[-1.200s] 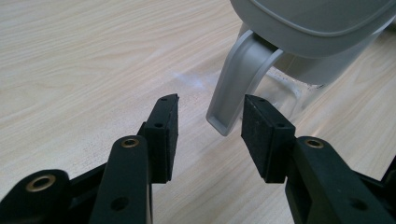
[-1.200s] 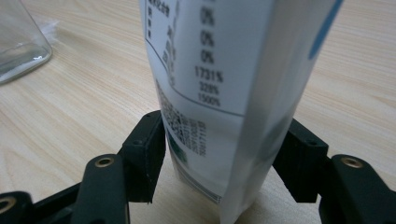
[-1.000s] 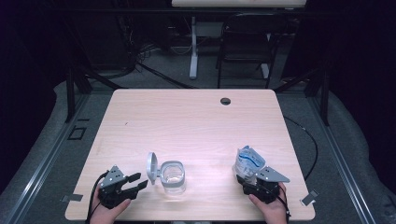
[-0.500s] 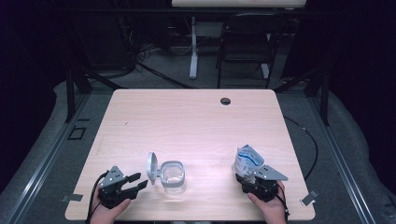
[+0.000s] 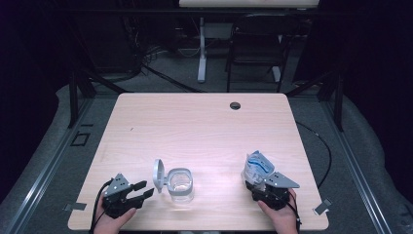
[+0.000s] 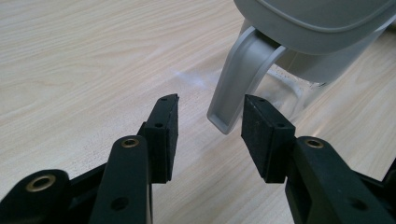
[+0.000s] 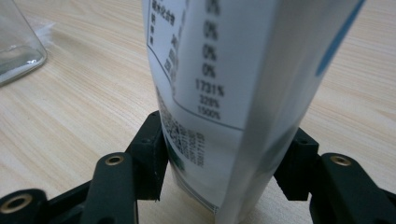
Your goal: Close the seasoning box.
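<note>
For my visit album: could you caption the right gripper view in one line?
A white printed pouch stands on the wooden table between the right claw, whose jaws have just been closing.

A recording studio or robotics lab rather than a home: a pale wooden table (image 5: 204,131) with a round cable hole (image 5: 235,105) stands alone on grey floor matting (image 5: 63,146), ringed by black curtains (image 5: 29,58) that shut out the rest of the room. Black metal frame rails (image 5: 44,168) run along both sides of the table. Behind it, loose cables (image 5: 146,56) lie tangled on the floor beside a white desk leg (image 5: 201,48) and an empty black chair (image 5: 253,48).
</note>
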`<state>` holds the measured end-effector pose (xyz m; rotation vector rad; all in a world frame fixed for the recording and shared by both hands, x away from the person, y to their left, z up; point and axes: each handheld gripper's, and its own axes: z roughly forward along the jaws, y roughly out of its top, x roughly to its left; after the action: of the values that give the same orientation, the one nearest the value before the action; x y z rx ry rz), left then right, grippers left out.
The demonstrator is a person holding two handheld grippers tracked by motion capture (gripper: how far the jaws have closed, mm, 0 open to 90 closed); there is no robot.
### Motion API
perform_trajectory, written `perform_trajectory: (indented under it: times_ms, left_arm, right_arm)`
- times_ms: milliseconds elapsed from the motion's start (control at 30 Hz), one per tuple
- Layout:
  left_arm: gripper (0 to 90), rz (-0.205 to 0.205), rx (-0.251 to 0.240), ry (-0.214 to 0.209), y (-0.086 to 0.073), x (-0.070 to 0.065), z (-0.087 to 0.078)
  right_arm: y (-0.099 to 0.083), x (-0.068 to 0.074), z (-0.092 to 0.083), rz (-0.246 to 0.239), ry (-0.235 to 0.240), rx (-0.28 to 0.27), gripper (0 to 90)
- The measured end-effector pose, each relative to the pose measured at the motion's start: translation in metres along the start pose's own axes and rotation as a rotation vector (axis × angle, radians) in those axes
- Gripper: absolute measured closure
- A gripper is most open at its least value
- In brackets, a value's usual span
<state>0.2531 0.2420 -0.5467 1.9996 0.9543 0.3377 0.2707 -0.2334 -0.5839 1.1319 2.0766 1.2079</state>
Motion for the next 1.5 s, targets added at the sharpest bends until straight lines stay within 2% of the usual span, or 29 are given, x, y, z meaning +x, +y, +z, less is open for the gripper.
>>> perform_trajectory:
  times_ms: [467, 700, 767, 1100, 1500]
  left_arm:
    - [56.7, 0.000, 0.010, 0.000, -0.002, 0.000, -0.002]
    - [56.7, -0.002, 0.005, 0.001, -0.003, 0.001, -0.002]
    - [56.6, -0.003, 0.002, 0.002, -0.002, 0.000, -0.001]
    - [56.6, -0.002, 0.003, -0.001, -0.001, -0.001, 0.000]
    - [56.6, 0.003, 0.006, 0.002, -0.001, -0.001, -0.002]
  right_arm:
    - [0.000, 0.001, -0.001, -0.006, 0.006, -0.001, 45.7]
    - [0.001, 0.004, -0.002, -0.043, -0.007, 0.000, 45.8]
    - [0.002, 0.006, -0.001, -0.047, -0.011, -0.014, 45.8]
    - [0.021, 0.011, -0.007, -0.077, -0.003, -0.055, 45.8]
    - [0.037, 0.017, -0.008, -0.129, -0.005, -0.056, 45.8]
